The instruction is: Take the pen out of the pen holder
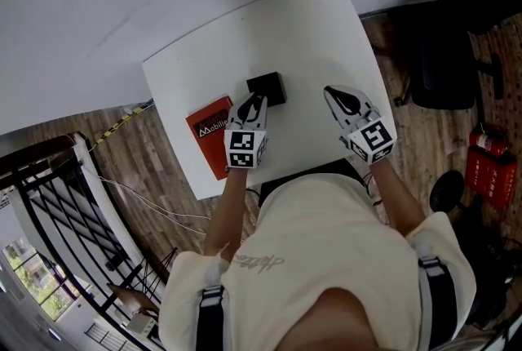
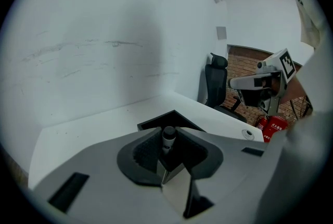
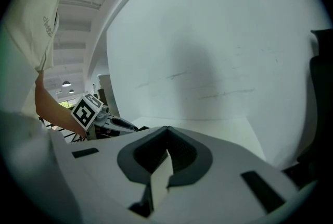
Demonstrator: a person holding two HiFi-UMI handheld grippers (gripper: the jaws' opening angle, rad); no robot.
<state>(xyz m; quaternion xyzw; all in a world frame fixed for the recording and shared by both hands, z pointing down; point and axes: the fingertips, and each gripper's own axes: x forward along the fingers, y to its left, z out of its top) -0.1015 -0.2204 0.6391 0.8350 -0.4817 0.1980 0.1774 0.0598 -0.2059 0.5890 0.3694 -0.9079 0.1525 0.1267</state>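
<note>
Pen point(image 2: 168, 138) upright in pen holder point(image 2: 155, 123); left gripper point(image 1: 253, 106) jaws clamped on its top, likely for straight lift. Right gripper point(image 3: 167, 132) closed, empty, held aside, clear of path.

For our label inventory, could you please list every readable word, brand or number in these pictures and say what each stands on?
"Mobil": white print on the red book, its end hidden behind the left tongs.
Script print on the person's shirt: too blurred to read.
Label on the fire extinguisher: too small to read.
</note>
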